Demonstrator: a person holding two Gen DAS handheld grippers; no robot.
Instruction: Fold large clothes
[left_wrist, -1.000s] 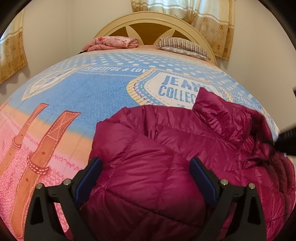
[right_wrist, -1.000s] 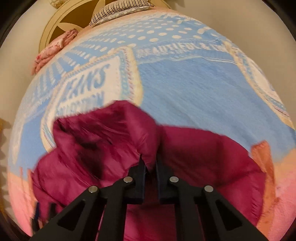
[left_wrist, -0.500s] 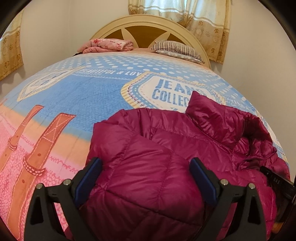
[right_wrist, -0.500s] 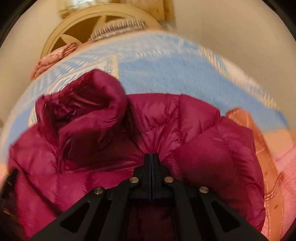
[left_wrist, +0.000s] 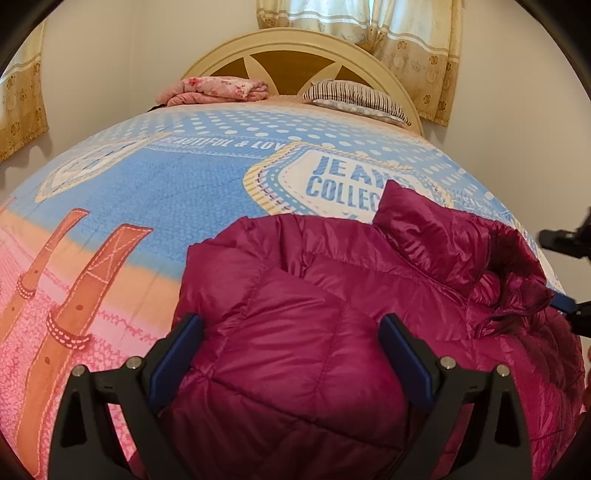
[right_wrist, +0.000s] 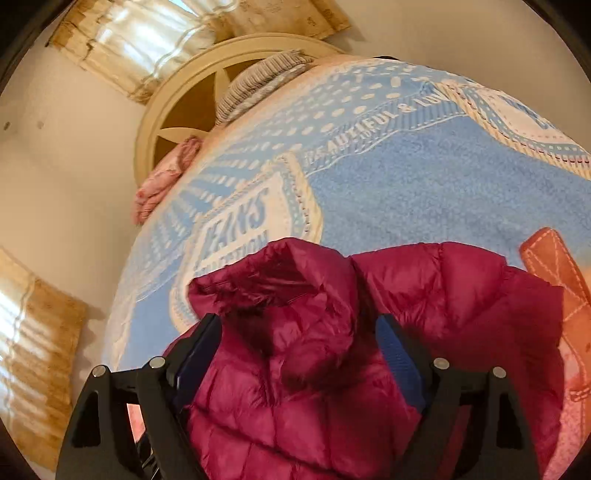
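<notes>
Magenta puffer jacket (left_wrist: 295, 332) bunched on the bed (left_wrist: 147, 192), left gripper (left_wrist: 291, 354) jaws wide over it, right gripper (right_wrist: 299, 354) jaws opening, gripping nothing

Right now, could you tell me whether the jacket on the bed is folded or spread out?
Partly folded: the jacket lies bunched in a compact heap on the bed cover, no sleeves spread out, collar standing up.

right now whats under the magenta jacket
The magenta puffer jacket lies on the printed bedspread, covering part of its jeans badge. Anything else beneath it is hidden.
</notes>
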